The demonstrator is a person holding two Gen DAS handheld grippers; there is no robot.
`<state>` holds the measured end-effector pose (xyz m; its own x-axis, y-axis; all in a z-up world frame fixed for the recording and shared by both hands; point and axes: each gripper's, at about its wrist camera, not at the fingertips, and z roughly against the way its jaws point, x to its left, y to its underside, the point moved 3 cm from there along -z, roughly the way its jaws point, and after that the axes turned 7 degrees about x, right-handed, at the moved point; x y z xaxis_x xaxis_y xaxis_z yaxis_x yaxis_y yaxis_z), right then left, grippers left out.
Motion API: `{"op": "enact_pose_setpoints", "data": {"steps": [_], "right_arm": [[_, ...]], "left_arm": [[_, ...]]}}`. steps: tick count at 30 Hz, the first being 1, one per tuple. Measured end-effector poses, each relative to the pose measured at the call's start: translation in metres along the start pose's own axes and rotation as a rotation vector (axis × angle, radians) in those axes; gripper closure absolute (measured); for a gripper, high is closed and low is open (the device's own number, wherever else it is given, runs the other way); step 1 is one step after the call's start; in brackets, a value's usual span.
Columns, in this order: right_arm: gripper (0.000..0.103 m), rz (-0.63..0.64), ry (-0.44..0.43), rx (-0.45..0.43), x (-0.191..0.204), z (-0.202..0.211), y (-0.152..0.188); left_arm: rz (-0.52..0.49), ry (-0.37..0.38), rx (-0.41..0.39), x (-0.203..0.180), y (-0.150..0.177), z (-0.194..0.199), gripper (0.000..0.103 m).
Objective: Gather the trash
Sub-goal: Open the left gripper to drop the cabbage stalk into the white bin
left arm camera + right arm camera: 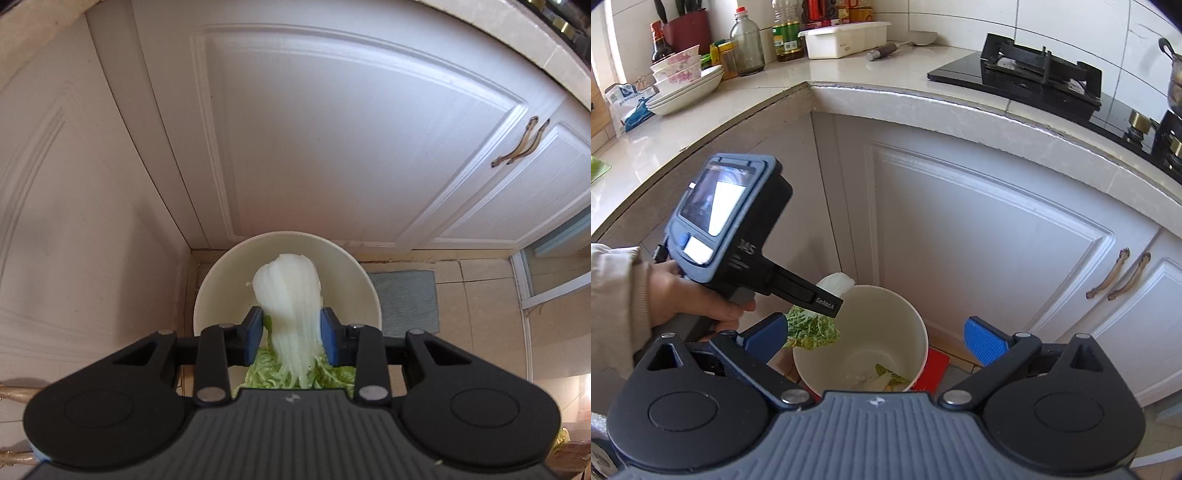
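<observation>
While the left gripper (291,338) points steeply down with its blue pads pinched onto a cabbage leaf (290,295), the leaf hangs directly over the mouth of the cream bin (221,273), white stalk toward twelve o'clock in the left wrist view and green frill trailing back at six. Its long axis runs along the fingers, so I judge a simple release would drop it inside. The right gripper (886,341) stands wide apart and empty, the bin between its pads; from there the left gripper sits at ten o'clock over the rim. Scraps (888,380) already lie at the bottom. The bin stands on a tiled floor (480,295) in the corner of white cabinet doors (332,140), under a pale countertop (775,88) with a black hob (1027,77) at two o'clock.
</observation>
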<state>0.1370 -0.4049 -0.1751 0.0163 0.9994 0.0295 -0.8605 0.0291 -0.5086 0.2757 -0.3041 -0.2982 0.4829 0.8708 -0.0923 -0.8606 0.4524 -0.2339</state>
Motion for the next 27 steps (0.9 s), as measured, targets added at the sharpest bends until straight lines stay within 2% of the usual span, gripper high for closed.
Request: {"op": "enact_pose_setpoints", "data": {"steps": [4, 5, 6, 7, 8, 13, 19, 27], "right_arm": [[0.000, -0.032, 0.012, 0.004, -0.006, 0.001, 0.005], [0.000, -0.038, 0.014, 0.005, -0.008, 0.001, 0.006], [0.000, -0.045, 0.017, 0.008, -0.009, 0.000, 0.007], [0.000, -0.051, 0.021, 0.010, -0.010, 0.000, 0.008], [0.000, -0.057, 0.024, 0.011, -0.011, 0.000, 0.008], [0.000, -0.069, 0.029, 0.011, -0.014, 0.001, 0.008], [0.000, -0.065, 0.026, 0.010, -0.014, 0.001, 0.004], [0.000, -0.047, 0.031, 0.010, -0.010, 0.002, -0.001]], "left_arm": [[0.002, -0.012, 0.006, -0.005, -0.005, -0.010, 0.068], [0.003, -0.019, 0.004, -0.005, -0.007, -0.012, 0.063], [0.006, -0.035, 0.002, -0.007, -0.008, -0.014, 0.049], [0.011, -0.047, -0.005, -0.007, -0.010, -0.015, 0.040], [0.018, -0.053, -0.016, -0.006, -0.010, -0.013, 0.027], [0.025, -0.042, -0.056, -0.007, -0.014, -0.002, 0.024], [0.019, -0.032, -0.097, -0.010, -0.017, 0.019, 0.016], [-0.006, -0.031, -0.137, -0.014, -0.016, 0.046, 0.016]]}}
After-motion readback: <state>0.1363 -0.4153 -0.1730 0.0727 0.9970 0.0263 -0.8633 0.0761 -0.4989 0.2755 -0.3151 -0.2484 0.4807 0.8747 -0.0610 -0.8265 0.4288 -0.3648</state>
